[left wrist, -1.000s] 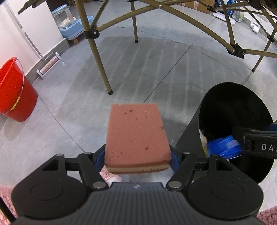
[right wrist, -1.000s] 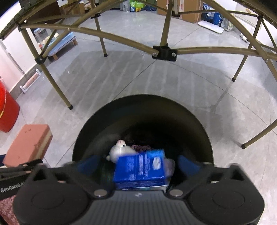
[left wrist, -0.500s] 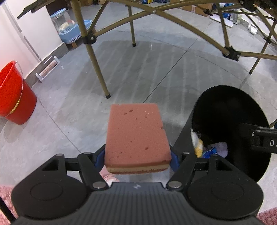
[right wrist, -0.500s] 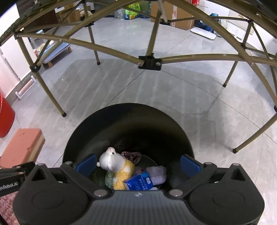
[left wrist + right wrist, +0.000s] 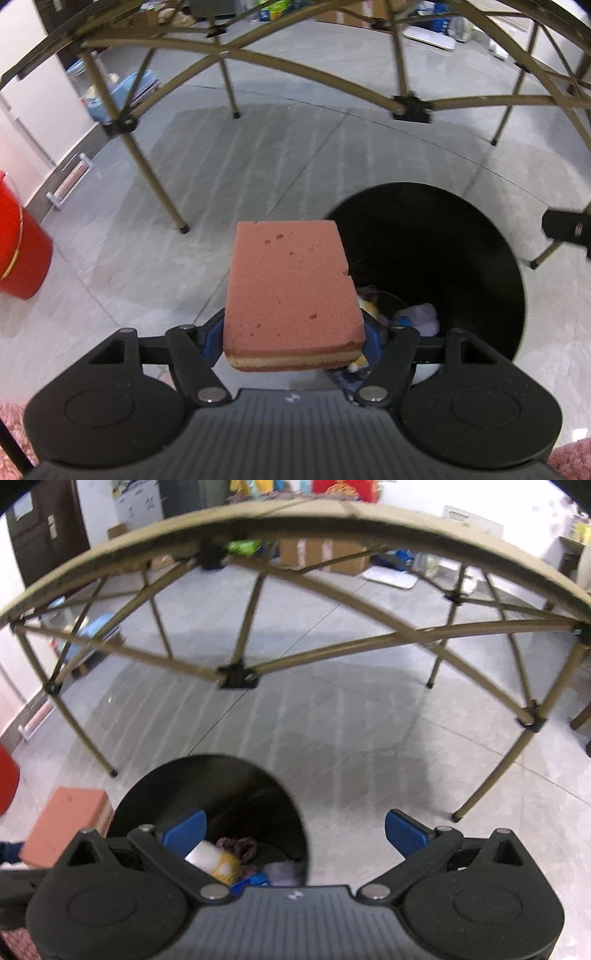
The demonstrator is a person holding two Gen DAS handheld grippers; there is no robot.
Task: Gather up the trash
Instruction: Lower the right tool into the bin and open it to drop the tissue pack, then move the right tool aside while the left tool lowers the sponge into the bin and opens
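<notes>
Sponge (image 5: 291, 291), pink w/ a tan bottom layer, sits pinched flat between the blue pads (image 5: 372, 341) of the left gripper (image 5: 293, 338), sticking fwd toward 12 o'clock in the left wrist view. It hangs above the grey floor (image 5: 258, 177), its right edge overlapping the rim of the black bin (image 5: 443, 236), which opens at 3 o'clock of it. In the right wrist view the sponge (image 5: 64, 825) shows at 9 o'clock, just beside the bin's (image 5: 221, 786) left wall, blurred.

Bin holds trash at the bottom: a white-and-yellow soft item (image 5: 216, 862), a purplish-brown crumpled piece (image 5: 240, 845), a pale lilac wad (image 5: 284, 869), a bit of blue packaging (image 5: 255, 878).

Right gripper (image 5: 295, 830) has its fingers spread wide, nothing between them; left pad (image 5: 184, 830) over the bin mouth, right pad (image 5: 404, 830) over bare floor. A black part of it (image 5: 567, 229) pokes in at 3 o'clock of the left view.

Tan folding table frame (image 5: 236, 672) stands across 12 o'clock. Red bucket (image 5: 20, 258) at 9 o'clock by the wall. Pink rug (image 5: 14, 421) at 7 o'clock.
</notes>
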